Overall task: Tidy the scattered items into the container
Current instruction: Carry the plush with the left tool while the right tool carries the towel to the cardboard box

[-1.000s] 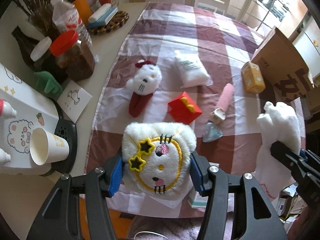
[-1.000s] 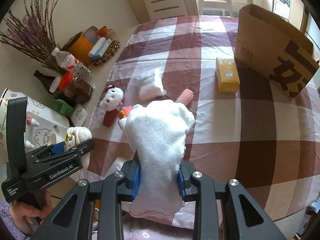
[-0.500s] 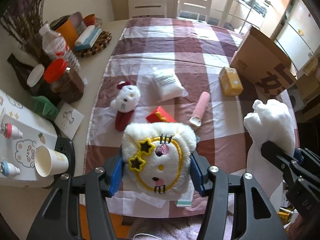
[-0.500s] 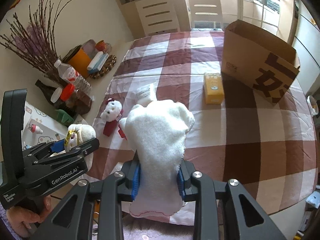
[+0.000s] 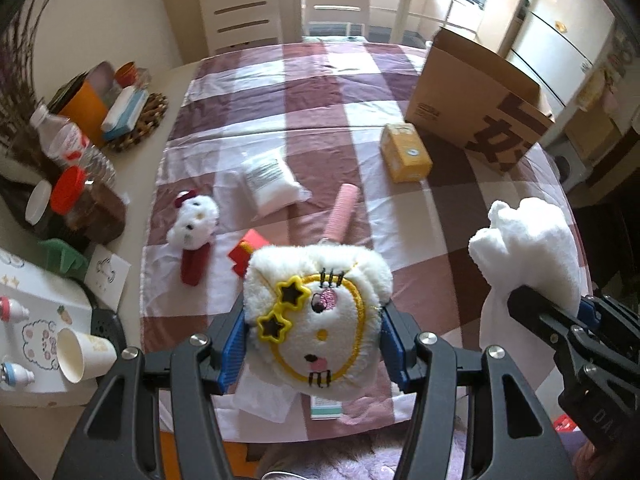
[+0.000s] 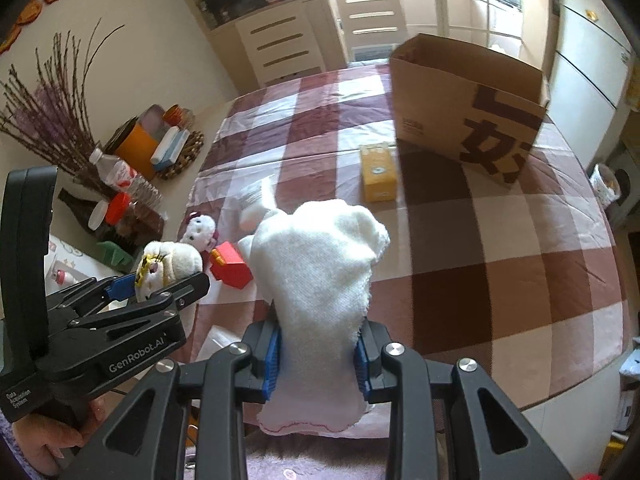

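My left gripper [image 5: 314,346] is shut on a white plush pouch with yellow star glasses [image 5: 316,312], held above the table's near edge; it also shows in the right wrist view [image 6: 168,266]. My right gripper [image 6: 318,356] is shut on a white towel [image 6: 320,272], also seen at the right of the left wrist view [image 5: 528,252]. The brown cardboard box [image 6: 468,100] stands open at the far right of the checked tablecloth [image 6: 500,280]. On the cloth lie a yellow carton [image 6: 378,172], a white kitten plush [image 5: 194,224], a white packet [image 5: 270,182], a pink tube [image 5: 342,212] and a red toy box [image 6: 232,266].
Along the left edge stand bottles [image 5: 66,140], a red-lidded jar [image 5: 86,208], a wicker tray with cups [image 5: 132,116], a green object [image 5: 62,254], a paper cup [image 5: 82,356] and dried twigs [image 6: 52,128]. A small box [image 5: 326,406] and white paper lie under the pouch. Chairs stand behind.
Both grippers have risen and drawn back from the table with the pouch and towel still held. The box and far table now show more fully.
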`<act>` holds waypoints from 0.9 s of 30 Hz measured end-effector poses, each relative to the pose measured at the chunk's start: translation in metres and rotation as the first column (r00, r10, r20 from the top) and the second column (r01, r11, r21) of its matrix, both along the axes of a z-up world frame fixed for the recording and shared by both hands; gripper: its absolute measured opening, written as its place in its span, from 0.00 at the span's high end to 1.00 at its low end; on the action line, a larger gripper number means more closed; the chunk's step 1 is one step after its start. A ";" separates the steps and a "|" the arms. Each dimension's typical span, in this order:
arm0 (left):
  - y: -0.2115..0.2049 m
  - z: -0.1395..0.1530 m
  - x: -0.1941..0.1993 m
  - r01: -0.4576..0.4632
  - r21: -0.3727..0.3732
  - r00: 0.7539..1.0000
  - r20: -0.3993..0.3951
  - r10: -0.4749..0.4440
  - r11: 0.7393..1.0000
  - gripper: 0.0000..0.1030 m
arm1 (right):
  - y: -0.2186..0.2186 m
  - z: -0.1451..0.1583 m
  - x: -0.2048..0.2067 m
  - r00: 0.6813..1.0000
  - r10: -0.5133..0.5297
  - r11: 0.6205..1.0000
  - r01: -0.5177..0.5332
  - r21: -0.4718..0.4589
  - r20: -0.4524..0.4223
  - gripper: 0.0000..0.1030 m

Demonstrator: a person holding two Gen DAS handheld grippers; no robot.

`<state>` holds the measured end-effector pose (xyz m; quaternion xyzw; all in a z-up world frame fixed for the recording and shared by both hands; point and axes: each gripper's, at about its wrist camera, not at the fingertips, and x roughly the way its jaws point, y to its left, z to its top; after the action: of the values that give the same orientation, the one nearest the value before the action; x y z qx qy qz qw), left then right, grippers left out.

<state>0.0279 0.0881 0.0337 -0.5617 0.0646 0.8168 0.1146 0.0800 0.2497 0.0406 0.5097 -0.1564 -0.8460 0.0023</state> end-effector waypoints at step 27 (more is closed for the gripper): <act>0.103 -0.008 0.004 0.251 -0.018 0.968 0.015 -0.251 0.968 0.44 | 0.074 -0.006 0.040 0.974 -0.228 0.974 0.228 -0.003 0.014 0.71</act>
<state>0.0319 0.1907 0.0260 -0.5553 0.1424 0.7916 0.2118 0.1195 0.3241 0.0346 0.4939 -0.2157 -0.8370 -0.0946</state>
